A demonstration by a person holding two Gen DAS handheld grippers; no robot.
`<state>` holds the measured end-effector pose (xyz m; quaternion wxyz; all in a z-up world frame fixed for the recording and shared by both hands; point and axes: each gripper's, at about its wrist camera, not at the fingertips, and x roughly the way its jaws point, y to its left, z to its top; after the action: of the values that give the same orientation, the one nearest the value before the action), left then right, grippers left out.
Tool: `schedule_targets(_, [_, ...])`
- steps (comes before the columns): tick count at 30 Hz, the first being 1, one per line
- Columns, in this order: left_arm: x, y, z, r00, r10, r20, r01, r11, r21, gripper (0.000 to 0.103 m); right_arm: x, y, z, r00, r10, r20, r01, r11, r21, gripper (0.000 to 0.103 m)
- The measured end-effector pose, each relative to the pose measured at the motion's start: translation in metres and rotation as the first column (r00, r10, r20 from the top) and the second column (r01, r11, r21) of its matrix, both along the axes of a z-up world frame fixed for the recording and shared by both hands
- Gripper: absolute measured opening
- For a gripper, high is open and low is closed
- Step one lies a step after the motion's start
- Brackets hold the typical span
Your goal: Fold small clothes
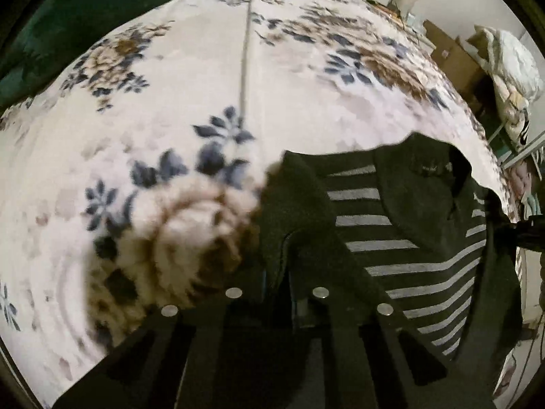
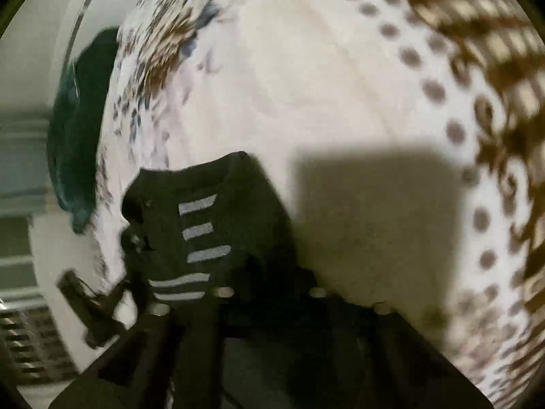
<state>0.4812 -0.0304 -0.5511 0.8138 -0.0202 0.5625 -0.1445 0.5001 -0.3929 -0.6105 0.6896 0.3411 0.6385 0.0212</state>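
Observation:
A small dark garment with grey stripes lies over the floral bedspread. My left gripper is shut on the garment's dark edge, which drapes over its fingers. In the right wrist view the same garment hangs over my right gripper, which is shut on its dark cloth. The fingertips of both grippers are hidden under the cloth. The other gripper shows at the lower left of the right wrist view.
A dark green blanket lies at the far left of the bed; it also shows in the right wrist view. Cardboard boxes and a heap of bedding stand past the bed's right edge.

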Motion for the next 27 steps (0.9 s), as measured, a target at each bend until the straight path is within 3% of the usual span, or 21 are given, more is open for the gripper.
schedule_targets(2, [0.005, 0.010, -0.004, 1.000, 0.003, -0.012, -0.003, 1.000, -0.014, 0.008, -0.001, -0.006, 0.009, 1.000, -0.026, 0.010, 0.027, 0.994, -0.107, 0.007])
schedule_targets(7, [0.018, 0.010, -0.016, 0.999, 0.004, -0.047, -0.005, 1.000, -0.026, 0.010, 0.010, -0.003, -0.004, 0.998, -0.056, -0.033, 0.049, 0.981, -0.188, 0.008])
schedule_targets(9, [0.018, 0.009, -0.009, 0.998, 0.012, -0.058, -0.014, 1.000, -0.027, 0.012, 0.012, 0.000, -0.004, 0.998, -0.043, -0.048, 0.034, 0.984, -0.176, 0.011])
schedule_targets(10, [0.013, 0.010, -0.001, 0.998, 0.017, -0.053, -0.019, 0.999, -0.031, 0.014, 0.011, -0.003, -0.002, 0.998, -0.045, -0.054, 0.036, 0.987, -0.157, 0.016])
schedule_targets(13, [-0.007, 0.011, 0.028, 1.000, 0.015, -0.010, -0.015, 1.000, -0.018, 0.016, -0.006, -0.013, 0.018, 0.997, -0.055, -0.062, 0.047, 0.991, -0.123, 0.050])
schedule_targets(15, [-0.028, 0.012, 0.051, 0.999, 0.008, 0.035, -0.008, 1.000, -0.024, 0.027, -0.032, -0.016, 0.040, 0.997, -0.055, -0.052, 0.050, 0.994, -0.101, 0.056])
schedule_targets(17, [-0.059, 0.012, 0.076, 0.997, 0.018, 0.077, -0.016, 0.999, -0.033, 0.051, -0.066, -0.024, 0.061, 0.996, -0.067, -0.060, 0.062, 0.994, -0.092, 0.063])
schedule_targets(19, [-0.092, 0.011, 0.098, 0.994, 0.029, 0.108, -0.024, 0.999, -0.046, 0.058, -0.107, -0.029, 0.080, 0.995, -0.069, -0.078, 0.062, 0.993, -0.098, 0.065])
schedule_targets(22, [-0.145, -0.002, 0.123, 0.992, 0.037, 0.117, -0.030, 0.997, -0.065, 0.059, -0.177, -0.041, 0.111, 0.993, -0.066, -0.103, 0.056, 0.994, -0.097, 0.072])
schedule_targets(27, [-0.255, -0.065, 0.138, 0.997, 0.008, 0.081, -0.004, 0.999, -0.053, 0.059, -0.282, -0.063, 0.143, 0.990, 0.005, -0.143, -0.022, 0.992, -0.120, 0.073])
